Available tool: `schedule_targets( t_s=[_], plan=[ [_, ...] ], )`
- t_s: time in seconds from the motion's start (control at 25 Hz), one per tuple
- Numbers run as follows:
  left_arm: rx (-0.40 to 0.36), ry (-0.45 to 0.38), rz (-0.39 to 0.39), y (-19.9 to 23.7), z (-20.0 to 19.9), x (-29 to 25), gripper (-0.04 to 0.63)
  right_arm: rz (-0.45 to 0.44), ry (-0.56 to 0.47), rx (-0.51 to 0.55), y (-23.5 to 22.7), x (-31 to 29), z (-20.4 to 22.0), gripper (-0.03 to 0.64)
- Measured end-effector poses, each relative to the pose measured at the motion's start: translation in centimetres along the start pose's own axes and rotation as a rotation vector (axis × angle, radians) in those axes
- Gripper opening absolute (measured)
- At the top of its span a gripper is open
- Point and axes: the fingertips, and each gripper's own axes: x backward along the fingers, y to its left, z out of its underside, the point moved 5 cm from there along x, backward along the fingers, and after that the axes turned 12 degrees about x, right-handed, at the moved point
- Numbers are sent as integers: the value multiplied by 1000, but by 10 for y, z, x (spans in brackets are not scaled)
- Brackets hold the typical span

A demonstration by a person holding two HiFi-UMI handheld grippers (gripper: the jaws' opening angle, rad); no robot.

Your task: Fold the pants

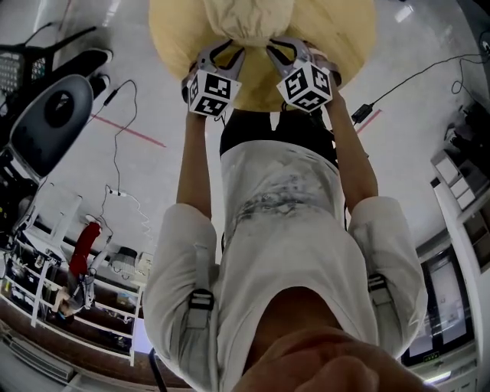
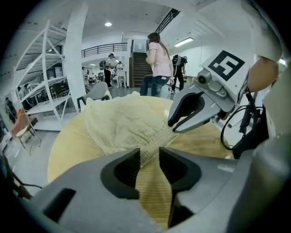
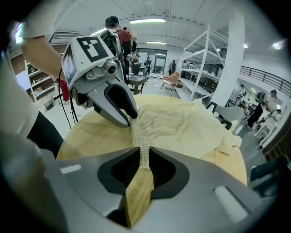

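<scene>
Head view, looking steeply down: pale cream pants lie in a rumpled heap on a round, light wooden bench. The left gripper and right gripper meet the near edge of the cloth side by side, close together.

Left gripper view: the pants' ribbed elastic waistband runs between this gripper's parted jaws. Bare wood shows through the gap, so the hold is released and the band only lies there. The cloth is thin and crinkled, bunched up behind the band.

Right gripper view: the same waistband stretches in a straight strip from the left gripper's tips into the right gripper's narrow gap. It sits loosely, with dark space beside it, so this gripper looks let go too. A pants leg trails towards the bench's far right edge.

The pants should handle as light, soft and floppy, likely to sag and slip. The thicker ribbed waistband, or a hem, seems the surest place to pinch
</scene>
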Motion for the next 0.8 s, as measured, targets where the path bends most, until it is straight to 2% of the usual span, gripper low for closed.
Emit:
schedule_targets(
  t_s=[0.32, 0.8],
  plan=[
    [-45, 25, 9, -3, 4, -6, 169, -36, 15, 43, 8, -6, 7, 133],
    [-58, 30, -11, 4, 6, -10, 186, -52, 17, 60, 8, -17, 11, 140]
  ],
)
